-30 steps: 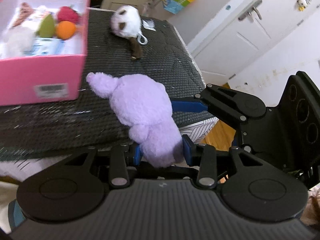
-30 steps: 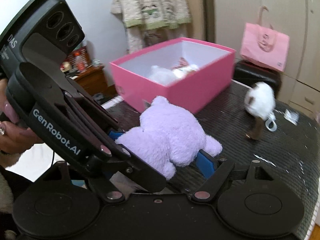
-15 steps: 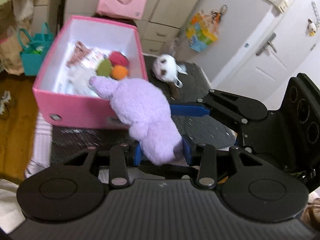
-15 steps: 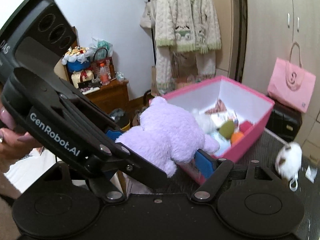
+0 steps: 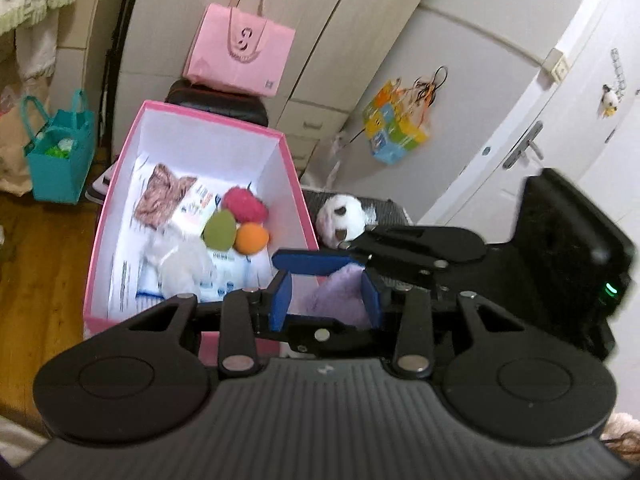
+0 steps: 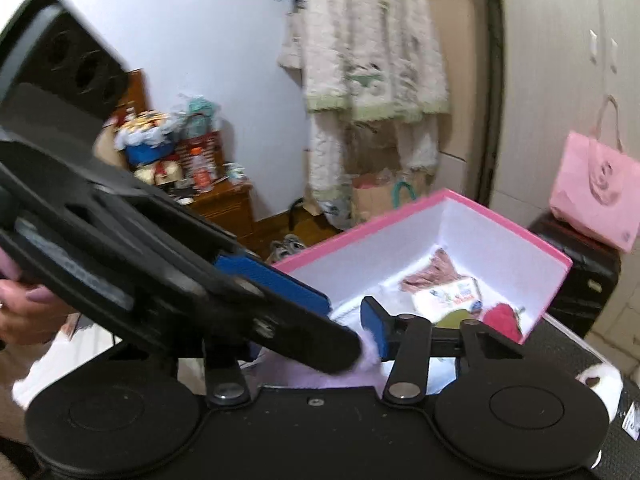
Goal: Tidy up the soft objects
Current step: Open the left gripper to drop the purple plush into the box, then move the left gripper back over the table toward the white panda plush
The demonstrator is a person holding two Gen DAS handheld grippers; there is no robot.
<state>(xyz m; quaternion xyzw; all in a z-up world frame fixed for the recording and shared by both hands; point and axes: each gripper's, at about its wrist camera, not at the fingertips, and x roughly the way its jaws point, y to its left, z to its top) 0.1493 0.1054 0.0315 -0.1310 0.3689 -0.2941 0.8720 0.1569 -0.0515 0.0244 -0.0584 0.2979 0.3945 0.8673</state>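
Between the blue pads of the left tongs (image 5: 325, 300) sits a patch of the purple plush (image 5: 336, 298), low and partly hidden. The pads stand apart with the fur against the right one, and a true pinch can't be told from blur. The right tongs (image 6: 320, 336) cross just above and in front. One blue finger lies over the plush in the left view, the other is hidden behind the left tool, so spread or pressed can't be told.

The plush hangs over the near right corner of the pink box (image 5: 298, 200), about at its wall line and not clearly inside. Only a lilac scrap shows in either view, so its long axis and which way the head points can't be read.

Risk, as I judge it:
- If let go here it may catch the box wall and roll out onto the surface (image 6: 560, 344).
- The crossed tools could knock or snag fur as they part.
- A drop further in would bury the small toys.

Inside the box:
- white plush (image 5: 180, 264)
- green ball (image 5: 219, 232)
- orange ball (image 5: 251, 239)
- red ball (image 5: 245, 206)
- brown cloth (image 5: 160, 196)

Beyond the box wall a white panda-like toy (image 5: 344, 220) lies on the surface, probably the next pick. Furthest back, a pink bag (image 5: 240, 52) stands against the cupboards
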